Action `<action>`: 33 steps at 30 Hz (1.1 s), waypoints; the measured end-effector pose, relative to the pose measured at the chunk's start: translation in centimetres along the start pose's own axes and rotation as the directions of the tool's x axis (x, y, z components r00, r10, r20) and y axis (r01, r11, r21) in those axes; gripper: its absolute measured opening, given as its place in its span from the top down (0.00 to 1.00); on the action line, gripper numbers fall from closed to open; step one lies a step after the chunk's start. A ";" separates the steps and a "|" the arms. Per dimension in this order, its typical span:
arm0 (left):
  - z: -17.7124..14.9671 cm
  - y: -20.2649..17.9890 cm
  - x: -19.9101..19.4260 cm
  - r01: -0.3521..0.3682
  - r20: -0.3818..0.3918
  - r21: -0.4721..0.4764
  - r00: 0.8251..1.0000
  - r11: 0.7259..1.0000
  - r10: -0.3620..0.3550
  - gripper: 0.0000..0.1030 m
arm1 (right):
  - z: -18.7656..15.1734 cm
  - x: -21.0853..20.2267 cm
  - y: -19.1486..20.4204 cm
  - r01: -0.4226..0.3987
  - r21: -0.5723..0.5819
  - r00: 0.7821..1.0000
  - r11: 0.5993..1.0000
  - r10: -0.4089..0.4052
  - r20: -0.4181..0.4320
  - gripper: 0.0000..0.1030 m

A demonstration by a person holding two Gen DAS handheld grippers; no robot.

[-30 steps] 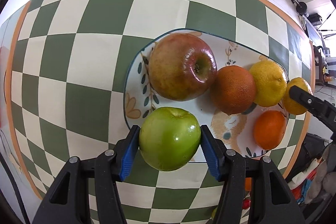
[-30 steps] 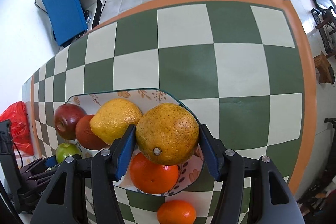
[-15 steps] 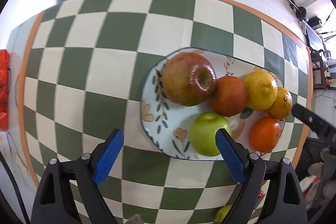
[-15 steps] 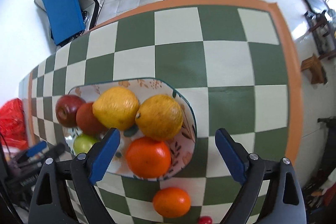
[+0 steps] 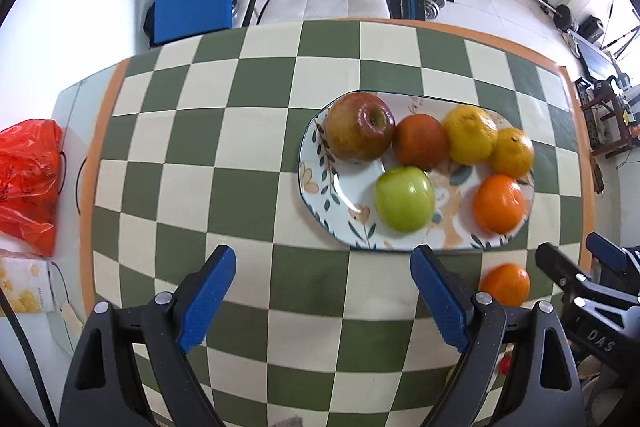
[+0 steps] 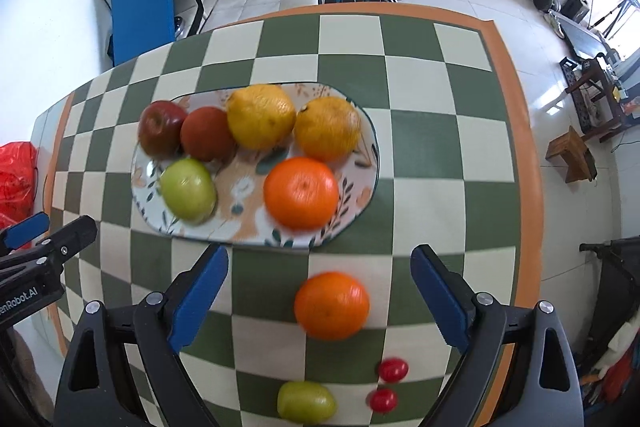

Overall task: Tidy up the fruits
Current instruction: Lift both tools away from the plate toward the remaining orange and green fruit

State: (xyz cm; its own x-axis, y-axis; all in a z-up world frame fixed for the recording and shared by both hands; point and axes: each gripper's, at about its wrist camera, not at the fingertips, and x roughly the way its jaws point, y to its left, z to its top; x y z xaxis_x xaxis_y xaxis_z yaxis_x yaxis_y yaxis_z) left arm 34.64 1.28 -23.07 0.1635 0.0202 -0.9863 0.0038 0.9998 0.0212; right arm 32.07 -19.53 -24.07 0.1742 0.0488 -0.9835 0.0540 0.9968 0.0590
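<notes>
— Looking at the right wrist view, where does the loose fruit lie?

— A round orange tangerine (image 6: 331, 305) sits on the green-and-cream checked tablecloth (image 6: 432, 147), low in the frame and directly ahead of the right gripper (image 6: 319, 303), between its two blue-padded fingers (image 6: 199, 299). The jaws stand wide apart and hold nothing.

— And the plate?

— The oval floral ceramic plate (image 6: 360, 203) lies beyond it, toward mid-frame, its long axis running left to right. It carries a red apple (image 6: 160, 133), a dark reddish orange (image 6: 206, 139), a yellow lemon-like citrus (image 6: 261, 116), a yellow-orange citrus (image 6: 328, 128), a green apple (image 6: 188, 189) and a bright orange (image 6: 301, 191).

— Which hand is nearer the tangerine?

— The right, I judge. In the left wrist view the same fruit (image 5: 505, 285) shows at lower right, outside the left gripper (image 5: 322, 301), which is also spread wide and empty.

— Anything else unplaced?

— At the bottom of the right view, a small green fruit (image 6: 306, 401) and two small red tomatoes (image 6: 393, 369) rest on the cloth.

— So the next move?

— Probably closing on the tangerine and carrying it forward to the plate; the bare patch between green apple and bright orange looks the likeliest spot.
</notes>
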 end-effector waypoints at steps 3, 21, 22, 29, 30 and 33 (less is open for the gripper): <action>-1.4 0.0 -1.8 0.002 0.034 0.006 0.999 1.000 -0.002 0.13 | -1.5 -2.2 0.1 0.007 0.004 0.999 1.000 -0.008 0.037 0.08; -7.7 -0.1 -13.3 0.040 0.252 0.017 0.967 0.999 -0.043 0.13 | -8.3 -15.0 1.2 -0.037 0.002 0.972 0.999 0.035 0.231 0.08; -8.0 -0.1 -13.8 0.042 0.261 0.021 0.964 0.999 -0.046 0.13 | -8.6 -15.7 1.3 -0.031 0.001 0.969 1.000 0.030 0.245 0.08; -9.9 -0.3 -17.4 0.055 0.312 0.044 0.948 0.997 -0.066 0.13 | -10.8 -20.2 1.3 -0.022 0.000 0.949 1.000 0.021 0.315 0.08; -10.1 -0.4 -17.7 0.055 0.317 0.046 0.946 0.997 -0.067 0.13 | -11.1 -20.7 1.3 -0.022 -0.001 0.946 1.000 0.021 0.323 0.08; -10.6 -0.4 -18.5 0.054 0.333 0.049 0.941 0.997 -0.068 0.13 | -11.6 -21.8 1.3 -0.030 0.000 0.941 1.000 0.029 0.338 0.08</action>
State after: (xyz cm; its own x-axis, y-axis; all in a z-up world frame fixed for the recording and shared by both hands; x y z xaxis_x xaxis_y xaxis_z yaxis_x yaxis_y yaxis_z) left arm 21.12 0.59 -6.58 0.4816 -0.0509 -0.8749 0.0613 0.9978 -0.0243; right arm 16.89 -18.58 -4.59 0.4980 0.0529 -0.8656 0.0488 0.9948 0.0889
